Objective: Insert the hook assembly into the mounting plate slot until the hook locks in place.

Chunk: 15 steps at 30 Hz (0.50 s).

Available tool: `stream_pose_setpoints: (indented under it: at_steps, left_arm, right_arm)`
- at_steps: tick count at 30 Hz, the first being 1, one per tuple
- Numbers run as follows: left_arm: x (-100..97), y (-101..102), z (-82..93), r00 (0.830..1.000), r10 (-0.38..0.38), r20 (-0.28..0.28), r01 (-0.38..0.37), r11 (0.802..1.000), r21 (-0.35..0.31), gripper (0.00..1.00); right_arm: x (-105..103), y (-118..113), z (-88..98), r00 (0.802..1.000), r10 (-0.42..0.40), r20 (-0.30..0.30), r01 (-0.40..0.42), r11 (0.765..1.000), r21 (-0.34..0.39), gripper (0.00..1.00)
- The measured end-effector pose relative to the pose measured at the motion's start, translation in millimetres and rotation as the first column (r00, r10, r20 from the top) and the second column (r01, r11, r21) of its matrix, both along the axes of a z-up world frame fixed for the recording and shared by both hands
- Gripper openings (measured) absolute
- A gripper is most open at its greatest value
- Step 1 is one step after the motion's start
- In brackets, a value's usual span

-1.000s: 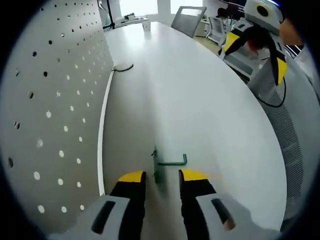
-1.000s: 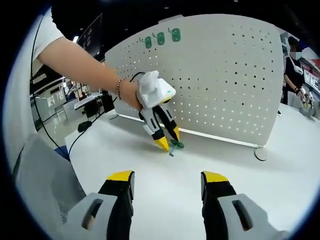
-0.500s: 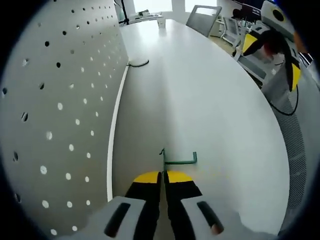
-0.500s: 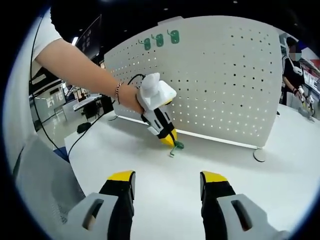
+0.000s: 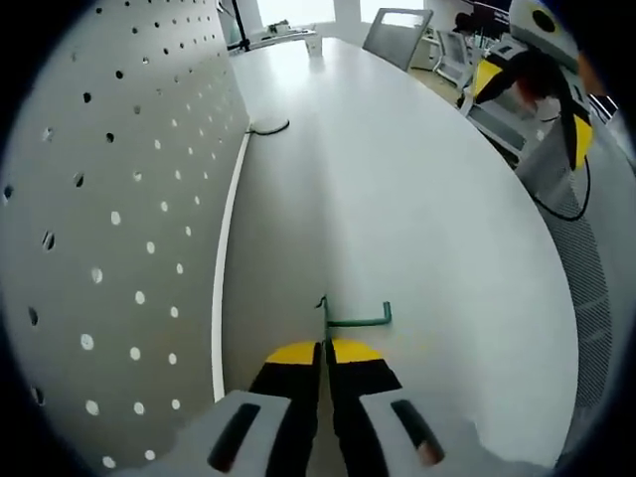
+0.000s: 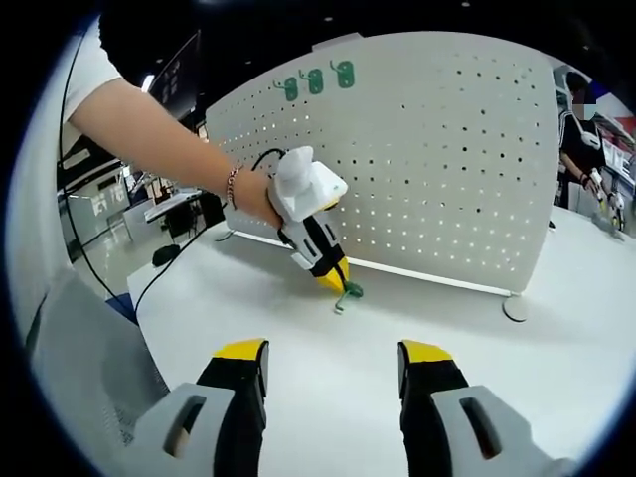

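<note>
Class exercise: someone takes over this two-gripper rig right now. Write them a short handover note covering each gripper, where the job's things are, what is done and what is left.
Left gripper: jaws shut on the green hook, low on the white table beside the pegboard.
Right gripper: open, empty, held back over the table.
Three green hooks already hang at the pegboard's top edge.
Done: hook gripped.
Left: lift it, push it into a pegboard slot until it locks.

A grey chair (image 5: pixel 396 28) stands at the white table's (image 5: pixel 417 199) far end.
</note>
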<state>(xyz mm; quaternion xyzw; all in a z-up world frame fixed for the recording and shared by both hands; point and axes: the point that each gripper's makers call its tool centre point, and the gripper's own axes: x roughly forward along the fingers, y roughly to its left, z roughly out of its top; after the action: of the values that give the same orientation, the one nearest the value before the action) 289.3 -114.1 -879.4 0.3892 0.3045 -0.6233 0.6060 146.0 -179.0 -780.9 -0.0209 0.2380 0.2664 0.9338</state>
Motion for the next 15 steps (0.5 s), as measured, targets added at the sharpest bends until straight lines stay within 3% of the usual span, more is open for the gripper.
stream_pose_setpoints:
  at_steps: [2, 6, 15]
  left_arm:
    - [-3.6, 0, 2.2, 1.000, -0.020, 0.008, 0.021, 0.999, -0.029, 0.03]
    - [-4.0, -3, 9.1, 1.000, 0.009, -0.001, -0.009, 0.996, -0.086, 0.03]
    - [-4.4, -4, 22.1, 0.999, 0.036, -0.011, -0.037, 0.988, -0.148, 0.03]
  right_arm:
    - [0, 0, 0.7, 1.000, -0.001, 0.003, 0.001, 1.000, 0.002, 0.50]
    - [1, -1, 0.7, 1.000, -0.006, 0.001, 0.006, 1.000, 0.007, 0.50]
    - [3, -2, 3.6, 1.000, -0.014, 0.010, 0.013, 1.000, 0.014, 0.50]
